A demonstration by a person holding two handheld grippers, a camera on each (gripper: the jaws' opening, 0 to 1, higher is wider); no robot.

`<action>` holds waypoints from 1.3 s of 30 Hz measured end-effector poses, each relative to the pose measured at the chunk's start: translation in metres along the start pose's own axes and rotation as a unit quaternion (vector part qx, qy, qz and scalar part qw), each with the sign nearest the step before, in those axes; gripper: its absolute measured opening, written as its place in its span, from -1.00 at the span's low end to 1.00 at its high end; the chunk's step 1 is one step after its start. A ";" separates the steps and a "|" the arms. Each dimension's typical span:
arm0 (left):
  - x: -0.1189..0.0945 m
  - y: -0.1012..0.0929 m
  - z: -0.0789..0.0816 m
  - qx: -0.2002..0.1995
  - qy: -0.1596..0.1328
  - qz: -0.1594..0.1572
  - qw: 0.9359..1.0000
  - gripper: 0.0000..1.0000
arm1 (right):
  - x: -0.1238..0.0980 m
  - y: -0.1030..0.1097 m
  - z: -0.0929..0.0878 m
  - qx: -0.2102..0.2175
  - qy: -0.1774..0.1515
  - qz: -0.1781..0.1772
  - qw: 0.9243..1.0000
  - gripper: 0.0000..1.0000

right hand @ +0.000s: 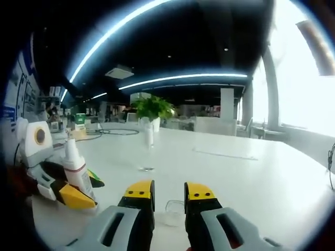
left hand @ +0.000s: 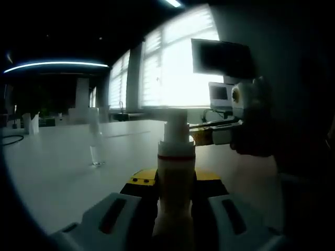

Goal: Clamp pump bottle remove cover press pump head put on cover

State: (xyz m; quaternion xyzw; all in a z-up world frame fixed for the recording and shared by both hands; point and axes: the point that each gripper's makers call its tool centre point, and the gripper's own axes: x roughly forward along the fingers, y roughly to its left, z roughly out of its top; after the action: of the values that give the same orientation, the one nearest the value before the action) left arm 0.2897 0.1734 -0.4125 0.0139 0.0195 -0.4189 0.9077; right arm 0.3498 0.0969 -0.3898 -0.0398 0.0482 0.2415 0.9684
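Observation:
A white pump bottle (left hand: 176, 178) with a red ring at its neck stands upright between the jaws of my left gripper (left hand: 175, 206), which is shut on its body. Its pump head (left hand: 176, 128) is bare. The clear cover (left hand: 96, 142) stands apart on the table to the left. My right gripper (left hand: 201, 137) reaches in from the right, its yellow tips close beside the pump head. In the right gripper view my right gripper (right hand: 169, 194) stands slightly open; the bottle (right hand: 76, 168) and left gripper (right hand: 70, 196) are at the left, the cover (right hand: 149, 149) ahead.
The white table (right hand: 246, 178) stretches far ahead. A small clear object (right hand: 175, 212) shows low between the right jaws; I cannot tell if they touch it. A potted plant (right hand: 153, 111) stands at the far edge. Bright windows (left hand: 178, 68) lie beyond.

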 end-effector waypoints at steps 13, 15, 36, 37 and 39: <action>0.000 -0.001 0.000 0.001 0.000 0.000 1.000 -0.71 | -0.018 -0.001 0.008 -0.010 -0.014 -0.002 1.000 -0.77; 0.000 -0.001 0.000 0.001 0.000 0.000 1.000 -0.71 | -0.021 -0.002 0.006 -0.009 -0.010 -0.001 1.000 -0.80; 0.000 0.002 0.000 -0.001 0.000 0.001 1.000 -0.71 | -0.054 -0.008 -0.016 0.004 -0.013 0.015 1.000 -1.00; 0.000 0.002 0.000 -0.001 0.000 0.001 1.000 -0.71 | -0.055 -0.006 -0.019 -0.004 -0.008 0.017 1.000 -1.00; 0.000 0.002 0.000 0.000 -0.001 0.002 1.000 -0.71 | -0.056 -0.006 -0.025 -0.012 -0.003 0.018 1.000 -1.00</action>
State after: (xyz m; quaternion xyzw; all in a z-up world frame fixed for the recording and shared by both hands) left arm 0.2910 0.1748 -0.4125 0.0139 0.0190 -0.4172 0.9085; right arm 0.3013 0.0634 -0.4075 -0.0500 0.0428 0.2594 0.9635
